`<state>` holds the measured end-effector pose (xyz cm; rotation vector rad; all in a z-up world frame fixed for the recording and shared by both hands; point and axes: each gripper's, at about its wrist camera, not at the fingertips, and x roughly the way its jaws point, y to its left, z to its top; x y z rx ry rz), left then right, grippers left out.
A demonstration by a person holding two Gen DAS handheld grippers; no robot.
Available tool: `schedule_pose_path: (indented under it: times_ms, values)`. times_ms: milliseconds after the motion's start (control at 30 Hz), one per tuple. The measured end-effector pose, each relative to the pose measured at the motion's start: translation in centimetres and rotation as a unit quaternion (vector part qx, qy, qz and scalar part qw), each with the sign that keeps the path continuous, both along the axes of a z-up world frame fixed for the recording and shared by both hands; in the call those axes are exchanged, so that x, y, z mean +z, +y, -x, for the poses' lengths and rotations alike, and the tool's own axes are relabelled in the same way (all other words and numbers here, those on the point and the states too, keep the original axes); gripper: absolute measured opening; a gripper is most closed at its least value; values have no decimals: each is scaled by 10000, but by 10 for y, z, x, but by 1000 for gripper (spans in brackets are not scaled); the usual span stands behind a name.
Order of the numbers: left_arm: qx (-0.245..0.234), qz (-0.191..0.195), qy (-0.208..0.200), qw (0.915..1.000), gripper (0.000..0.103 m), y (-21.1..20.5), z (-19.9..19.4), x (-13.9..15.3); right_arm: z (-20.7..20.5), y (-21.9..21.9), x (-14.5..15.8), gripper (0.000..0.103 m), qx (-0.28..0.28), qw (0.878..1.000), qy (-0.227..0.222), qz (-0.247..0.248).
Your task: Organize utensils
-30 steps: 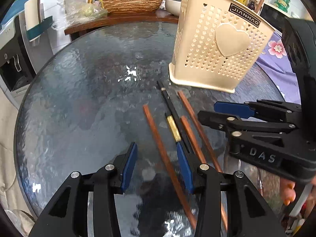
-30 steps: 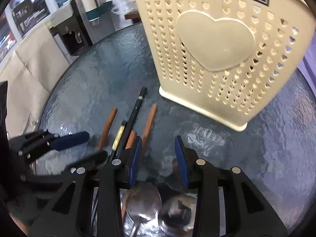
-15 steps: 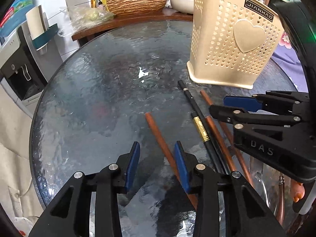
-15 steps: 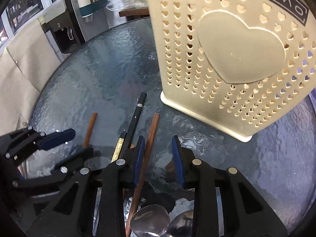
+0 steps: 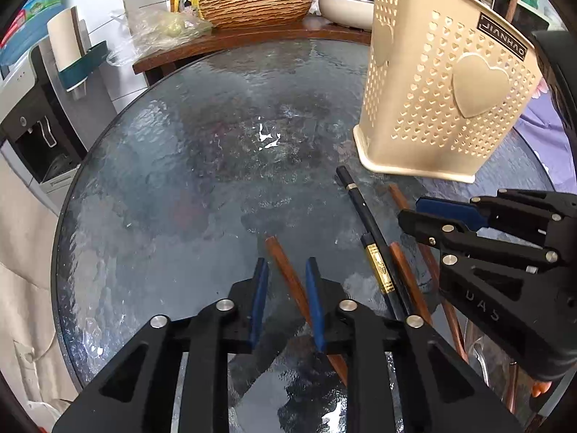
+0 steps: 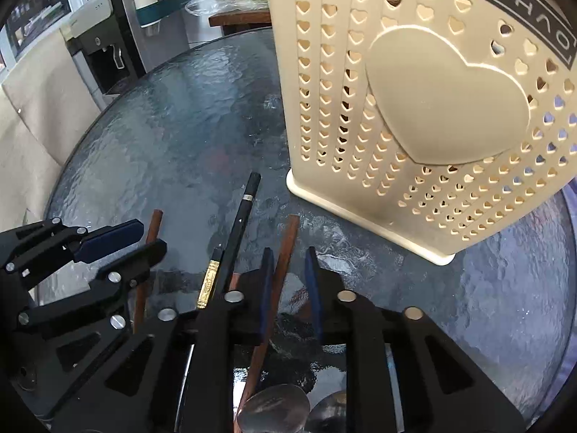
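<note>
Several chopsticks lie on the round glass table [image 5: 180, 180]. The leftmost brown chopstick [image 5: 279, 256] runs between the blue pads of my left gripper [image 5: 285, 260]. The jaws are closing, with a gap still showing on the stick's left side. Another brown chopstick [image 6: 288, 238] lies between the pads of my right gripper [image 6: 289, 249]. That stick sits against the left pad with a gap on the right, and those jaws are closing too. Black chopsticks with a gold band [image 5: 375, 270] lie between the two. The cream heart-pattern utensil basket [image 6: 432, 108] stands upright just beyond.
Two metal spoons [image 6: 274, 407] lie under my right gripper near the table's front edge. A wooden counter behind holds a woven bowl [image 5: 256, 3] and a plastic bag [image 5: 158, 29]. A water dispenser [image 5: 32, 126] stands off the table's left side.
Both pairs of jaws have narrowed a lot. Each gripper has shifted sideways, so a brown chopstick now lies between its pads. The basket and chopsticks stay put.
</note>
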<state>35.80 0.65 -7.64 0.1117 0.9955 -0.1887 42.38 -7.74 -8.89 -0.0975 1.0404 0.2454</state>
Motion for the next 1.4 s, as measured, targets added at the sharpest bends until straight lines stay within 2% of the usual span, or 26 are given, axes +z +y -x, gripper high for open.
schedule_pose_path:
  times_ms: [33,267,467,667,800,1067,1400]
  values:
    - [-7,8,-7,10000,14,0,0,0,1,2,0,11,-19,10000,-11,32]
    - [-128,168,22,9998,11,-4,6,0,6,7,0,11,-54,10000,38,57]
    - [-119,32,-22,9999,11,-14,10,-2,3,10,-1,10,-113,9999,59,29]
    - [59,413,74,9991,7,-9,6,-1,6,-4,-2,9,-188,9990,61,-413]
    - [117,570,11,9983,6,-6,6,2,12,-9,1,8,-135,9977,-97,-652]
    - [142,752,-341,9965,6,0,15,29,24,-23,21,8,-103,9935,-455,-1039]
    - [89,946,-727,9928,6,1,27,61,51,-38,60,8,31,9829,-997,-1548]
